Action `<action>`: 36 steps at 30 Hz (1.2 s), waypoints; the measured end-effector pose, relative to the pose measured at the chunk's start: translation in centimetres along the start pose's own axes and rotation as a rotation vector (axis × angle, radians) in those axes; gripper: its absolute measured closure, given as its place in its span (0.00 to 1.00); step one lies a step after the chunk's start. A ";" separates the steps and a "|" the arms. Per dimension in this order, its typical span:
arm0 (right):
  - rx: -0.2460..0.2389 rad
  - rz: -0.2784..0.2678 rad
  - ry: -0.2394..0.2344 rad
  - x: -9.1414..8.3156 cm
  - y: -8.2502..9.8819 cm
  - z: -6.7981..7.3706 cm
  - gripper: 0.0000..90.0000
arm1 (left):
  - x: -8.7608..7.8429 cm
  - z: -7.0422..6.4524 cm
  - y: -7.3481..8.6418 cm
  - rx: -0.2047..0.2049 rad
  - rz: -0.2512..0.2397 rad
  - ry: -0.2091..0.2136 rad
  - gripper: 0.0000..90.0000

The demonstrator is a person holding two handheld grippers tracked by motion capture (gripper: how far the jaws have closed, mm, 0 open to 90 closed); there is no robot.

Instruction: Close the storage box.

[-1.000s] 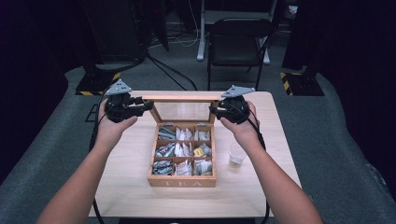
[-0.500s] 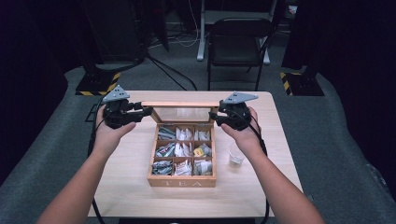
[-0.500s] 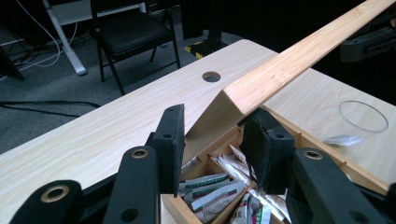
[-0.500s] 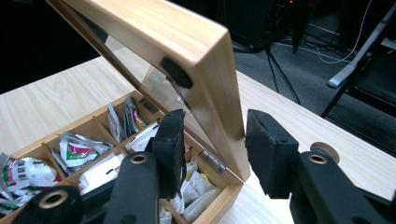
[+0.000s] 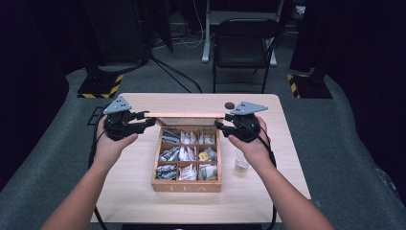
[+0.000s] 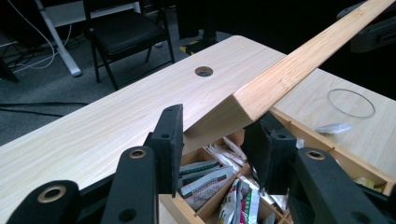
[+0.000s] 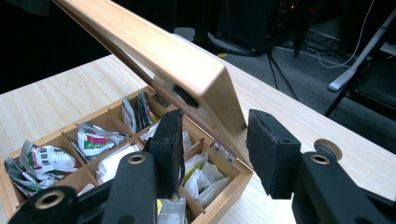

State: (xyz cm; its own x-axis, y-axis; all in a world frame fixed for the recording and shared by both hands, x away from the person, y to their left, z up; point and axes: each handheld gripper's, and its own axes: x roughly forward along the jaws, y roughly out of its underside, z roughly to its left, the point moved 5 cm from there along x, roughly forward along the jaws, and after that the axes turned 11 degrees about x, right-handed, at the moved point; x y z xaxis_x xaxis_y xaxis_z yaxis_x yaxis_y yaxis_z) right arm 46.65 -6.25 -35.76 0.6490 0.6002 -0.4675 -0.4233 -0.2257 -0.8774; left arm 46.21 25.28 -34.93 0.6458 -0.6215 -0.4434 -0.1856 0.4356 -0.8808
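High view first: the wooden tea box (image 5: 186, 165) sits mid-table with its lid (image 5: 185, 115) swung up on the far edge, and since a second ago that lid has tipped a little farther back while both hands have drifted down and outward. The left gripper (image 5: 146, 120) is at the lid's left end, the right gripper (image 5: 221, 125) at its right end. A small clear cup (image 5: 240, 159) stands just beside the box, under the right wrist.

Left gripper view: the jaws straddle the corner of the lid (image 6: 261, 95), the pads (image 6: 170, 135) close against it, barely parted, so this side looks like a hold on the wood. Tea packets (image 6: 205, 179) show below.

Right gripper view: here the jaws have just been opening. The lid (image 7: 187, 70) end lies between them, but a clear gap shows at the right pad (image 7: 271, 149), so this grip looks released.

My read: the lid is near its resting tilt, the opening nearly done, and the right side is letting go first.
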 end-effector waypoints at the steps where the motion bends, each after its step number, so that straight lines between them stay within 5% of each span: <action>1: -0.004 -0.001 -0.004 -0.1 0.0 0.1 0.60 | 0.0 -0.1 0.1 0.000 -0.001 0.002 0.65; 36: 0.014 0.001 -0.042 -1.7 3.4 1.9 0.62 | -1.2 -3.2 3.5 0.018 0.010 0.025 0.61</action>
State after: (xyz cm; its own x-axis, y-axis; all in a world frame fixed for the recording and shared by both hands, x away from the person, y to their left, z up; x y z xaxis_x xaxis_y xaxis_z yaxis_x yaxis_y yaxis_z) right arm 42.88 -6.59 -37.78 0.6218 0.6315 -0.4632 -0.4328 -0.2158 -0.8753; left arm 42.44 25.46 -38.04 0.6250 -0.6332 -0.4565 -0.1788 0.4531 -0.8733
